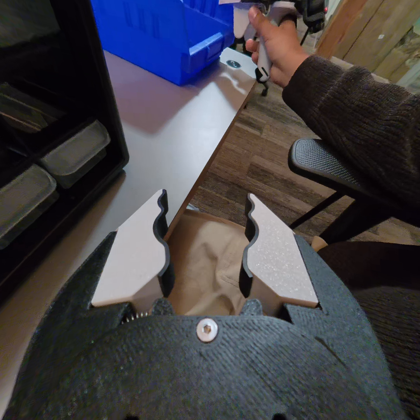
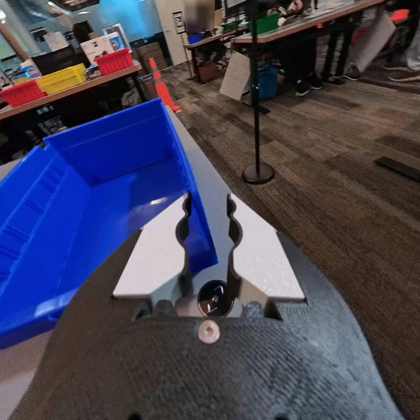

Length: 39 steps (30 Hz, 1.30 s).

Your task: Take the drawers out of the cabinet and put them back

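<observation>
- The cabinet (image 1: 56,95), black, stands at the far left of the left wrist view on the table (image 1: 163,136), its front facing the table's near edge.
- Two clear drawers (image 1: 75,154) show in its lower slots, both seated, fronts about flush with the frame.
- The left gripper (image 1: 205,227) hangs over the table edge and the person's lap, fingers spread, holding nothing; the drawers lie to its left and ahead, well apart from it.
- By my judgement the left gripper is the nearer one and must swing left to face a drawer front; the drawers would pull out towards the table edge.
- A blue bin (image 1: 163,38) sits beyond the cabinet, to its right.
- The right gripper (image 2: 208,238) hovers just beside the bin's right wall, fingers apart and empty; neither cabinet nor drawers appear in its view.
</observation>
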Motion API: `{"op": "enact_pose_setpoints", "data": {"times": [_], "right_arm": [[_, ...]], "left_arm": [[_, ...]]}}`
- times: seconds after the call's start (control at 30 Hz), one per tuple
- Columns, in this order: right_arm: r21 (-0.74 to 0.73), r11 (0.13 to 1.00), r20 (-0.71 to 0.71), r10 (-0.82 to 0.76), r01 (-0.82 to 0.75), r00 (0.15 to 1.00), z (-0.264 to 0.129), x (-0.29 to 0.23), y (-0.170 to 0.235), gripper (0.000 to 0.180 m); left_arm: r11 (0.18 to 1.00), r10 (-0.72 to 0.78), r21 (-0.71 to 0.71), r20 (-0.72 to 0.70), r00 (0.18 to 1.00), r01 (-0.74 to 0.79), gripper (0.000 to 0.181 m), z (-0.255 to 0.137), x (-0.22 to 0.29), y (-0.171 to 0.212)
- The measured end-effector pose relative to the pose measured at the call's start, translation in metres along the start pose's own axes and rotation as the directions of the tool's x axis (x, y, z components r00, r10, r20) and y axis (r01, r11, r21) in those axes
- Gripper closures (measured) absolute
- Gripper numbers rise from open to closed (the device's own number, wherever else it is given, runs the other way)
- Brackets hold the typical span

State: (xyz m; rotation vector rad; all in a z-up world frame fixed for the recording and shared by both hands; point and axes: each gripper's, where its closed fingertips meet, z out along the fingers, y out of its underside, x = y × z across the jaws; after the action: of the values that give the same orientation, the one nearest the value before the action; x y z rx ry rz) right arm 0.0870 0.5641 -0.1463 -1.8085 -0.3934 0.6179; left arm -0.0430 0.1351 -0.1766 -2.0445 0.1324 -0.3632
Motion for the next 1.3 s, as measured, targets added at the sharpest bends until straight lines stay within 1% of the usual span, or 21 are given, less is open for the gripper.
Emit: {"op": "enact_pose_setpoints", "data": {"times": [0.03,0.1,0.17,0.23,0.3,0.37,0.47,0.53,0.57,0.63,0.73,0.9,0.97,1.3], "right_arm": [[0.013,1.0,-0.025,0.023,-0.022,0.999,-0.004,0.002,-0.004,0.15],[0.106,0.994,-0.048,0.034,-0.029,0.998,-0.022,-0.005,-0.024,0.141],[0.215,0.977,0.005,0.008,-0.009,1.0,-0.046,-0.032,-0.049,0.131],[0.288,0.957,0.073,-0.043,0.02,0.996,-0.07,-0.066,-0.065,0.131],[0.331,0.943,0.159,-0.102,0.045,0.982,-0.088,-0.106,-0.07,0.134],[0.307,0.952,0.279,-0.104,0.014,0.955,-0.1,-0.148,-0.056,0.139],[0.169,0.977,0.488,0.03,-0.128,0.872,-0.115,-0.205,-0.021,0.136],[0.081,0.981,0.561,0.102,-0.177,0.822,-0.121,-0.229,-0.002,0.135],[0.057,0.983,0.578,0.112,-0.177,0.809,-0.123,-0.235,0.004,0.135],[0.029,0.991,0.589,0.087,-0.129,0.804,-0.12,-0.241,0.013,0.138],[0.022,0.998,0.551,0.036,-0.058,0.834,-0.11,-0.229,0.021,0.14],[0.016,0.986,0.582,0.126,-0.166,0.803,-0.112,-0.219,0.01,0.138],[0.016,0.987,0.587,0.12,-0.16,0.801,-0.112,-0.221,0.011,0.138],[0.063,0.998,0.552,-0.059,0.029,0.832,-0.111,-0.23,0.017,0.139]], "left_arm": [[1.0,0.016,0.007,0.015,1.0,-0.016,0.115,-0.003,0.0,-0.002],[0.999,0.039,0.015,0.059,0.998,-0.04,0.115,-0.01,-0.003,-0.004],[0.999,0.037,0.029,0.101,0.994,-0.041,0.114,-0.02,-0.006,-0.004],[0.999,0.011,0.049,0.127,0.992,-0.017,0.115,-0.031,-0.009,-0.001],[0.997,-0.028,0.068,0.143,0.989,0.019,0.115,-0.042,-0.013,0.002],[0.994,-0.071,0.094,0.154,0.986,0.057,0.115,-0.053,-0.017,0.003],[0.986,-0.127,0.131,0.15,0.981,0.108,0.116,-0.062,-0.024,0.002],[0.98,-0.164,0.137,0.134,0.977,0.145,0.116,-0.061,-0.029,0.003],[0.979,-0.175,0.132,0.131,0.976,0.158,0.116,-0.06,-0.031,0.005],[0.982,-0.171,0.11,0.143,0.975,0.156,0.116,-0.057,-0.037,0.011],[0.988,-0.141,0.091,0.162,0.977,0.128,0.116,-0.056,-0.041,0.013],[0.99,-0.13,0.079,0.16,0.979,0.119,0.116,-0.054,-0.042,0.016],[0.99,-0.135,0.07,0.157,0.978,0.126,0.116,-0.052,-0.043,0.018],[0.991,-0.126,0.062,0.167,0.978,0.117,0.117,-0.052,-0.044,0.019]]}}
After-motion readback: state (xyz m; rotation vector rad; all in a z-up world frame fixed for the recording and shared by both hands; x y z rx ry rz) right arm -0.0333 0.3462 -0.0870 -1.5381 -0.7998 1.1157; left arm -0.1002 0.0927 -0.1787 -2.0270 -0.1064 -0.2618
